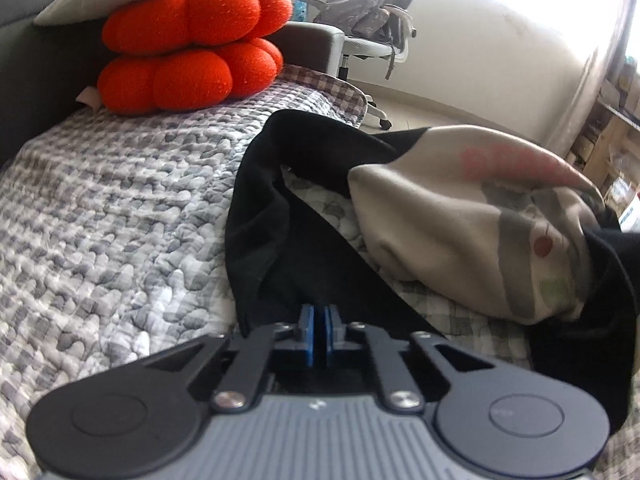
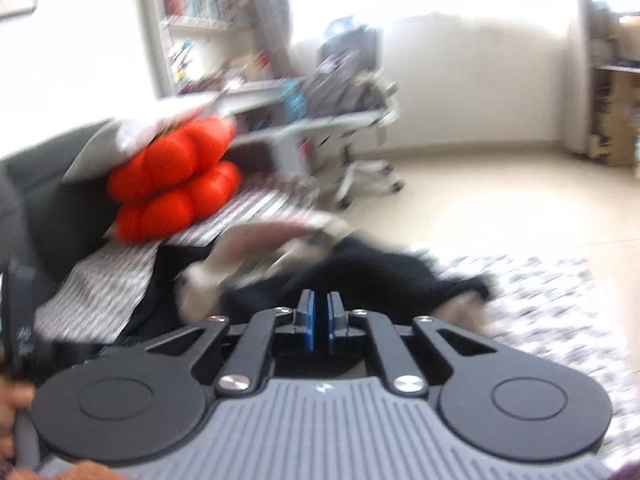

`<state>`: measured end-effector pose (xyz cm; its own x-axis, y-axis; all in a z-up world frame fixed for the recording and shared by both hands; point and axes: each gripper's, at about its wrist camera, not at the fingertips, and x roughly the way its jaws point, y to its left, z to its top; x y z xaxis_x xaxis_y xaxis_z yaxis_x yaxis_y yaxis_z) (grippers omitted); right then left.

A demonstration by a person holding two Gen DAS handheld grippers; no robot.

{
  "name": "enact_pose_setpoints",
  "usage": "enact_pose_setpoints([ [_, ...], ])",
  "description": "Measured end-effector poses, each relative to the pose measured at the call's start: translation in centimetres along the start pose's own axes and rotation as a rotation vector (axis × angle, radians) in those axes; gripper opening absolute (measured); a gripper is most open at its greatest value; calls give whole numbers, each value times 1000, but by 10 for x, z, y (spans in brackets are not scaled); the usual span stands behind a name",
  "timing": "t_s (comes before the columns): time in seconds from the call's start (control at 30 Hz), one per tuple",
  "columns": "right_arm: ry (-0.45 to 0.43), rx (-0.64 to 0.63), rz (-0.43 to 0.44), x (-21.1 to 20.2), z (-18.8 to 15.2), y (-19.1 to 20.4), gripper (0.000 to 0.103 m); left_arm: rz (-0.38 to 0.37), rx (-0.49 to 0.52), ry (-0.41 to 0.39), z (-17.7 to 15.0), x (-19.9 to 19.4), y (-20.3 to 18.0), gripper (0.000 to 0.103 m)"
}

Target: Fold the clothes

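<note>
The black and beige garment lies rumpled on the grey checked quilt of the bed, toward its far edge. The left gripper pinches its black fabric with fingers nearly together. The right gripper, also narrow, grips black cloth; blur hides detail.

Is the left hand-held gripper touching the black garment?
Touching. The left wrist view shows the left hand-held gripper with its blue jaws closed on the black garment.

Sofa, dark grey, covered by a grey-and-white checked quilt. Laid on the quilt: black-and-beige garment; two stacked orange pumpkin cushions.
</note>
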<state>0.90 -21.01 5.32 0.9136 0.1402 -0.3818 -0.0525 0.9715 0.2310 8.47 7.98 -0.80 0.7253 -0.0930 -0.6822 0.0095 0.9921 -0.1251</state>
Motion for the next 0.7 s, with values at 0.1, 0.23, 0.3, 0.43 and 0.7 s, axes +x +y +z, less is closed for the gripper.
enact_pose_setpoints([
  [0.1, -23, 54, -20, -10, 8, -23, 6, -1, -6, -1, 0, -1, 0, 4],
  [0.23, 27, 134, 45, -12, 5, -38, 19, -28, -8, 3, 1, -6, -1, 6],
  [0.3, 63, 138, 74, -7, 1, -33, 19, -73, -18, 19, 3, -9, 1, 14],
  [0.43, 116, 88, 115, 0, -6, -11, 55, -134, 7, 18, 2, -19, -2, 47],
  [0.7, 203, -51, 193, 19, -29, 42, 65, -206, 155, 69, -11, -19, -27, 47],
])
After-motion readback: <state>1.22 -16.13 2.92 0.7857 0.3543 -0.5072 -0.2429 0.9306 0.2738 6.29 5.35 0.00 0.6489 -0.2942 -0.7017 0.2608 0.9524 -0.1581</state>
